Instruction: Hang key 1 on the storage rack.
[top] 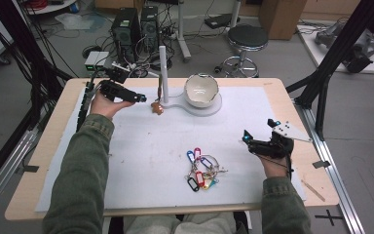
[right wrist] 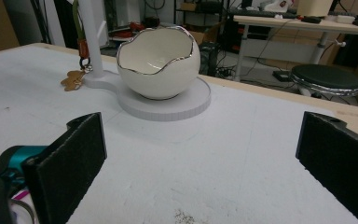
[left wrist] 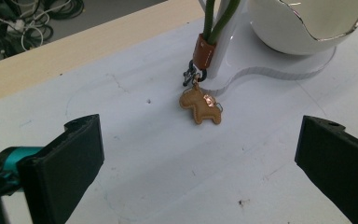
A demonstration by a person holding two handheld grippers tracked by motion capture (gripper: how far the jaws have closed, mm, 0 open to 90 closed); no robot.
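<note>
High view puts the left gripper (top: 141, 98) at the far left of the white mat (top: 141, 146), its tip just short of the white stand (top: 163, 68) with the upright post. A green strap with a brown leather collar (left wrist: 204, 50) hangs down that post, and from its clasp dangles a small tan horse charm (left wrist: 201, 107), which lies flat on the mat, touching the edge of the stand's base plate. Left gripper view looks straight at that charm between its two black jaws, which stand wide apart and hold nothing; the charm sits beyond them, apart from both pads. My reading is that the jaws are spread and aimed this way to close on the charm or its clasp, so the keychain can be lifted off the post.

On the same base plate, right of the post, rests the white eggshell-shaped bowl (top: 201, 90) with a silver rim, open side up, likely a drop spot for small items.

The right gripper (top: 255, 142) rests near the right edge of the mat, jaws likewise wide and empty, pointing toward the bowl. Just to its left lies a bunch of coloured key tags on rings (top: 200, 169), well apart from the stand, seemingly waiting its turn.
</note>
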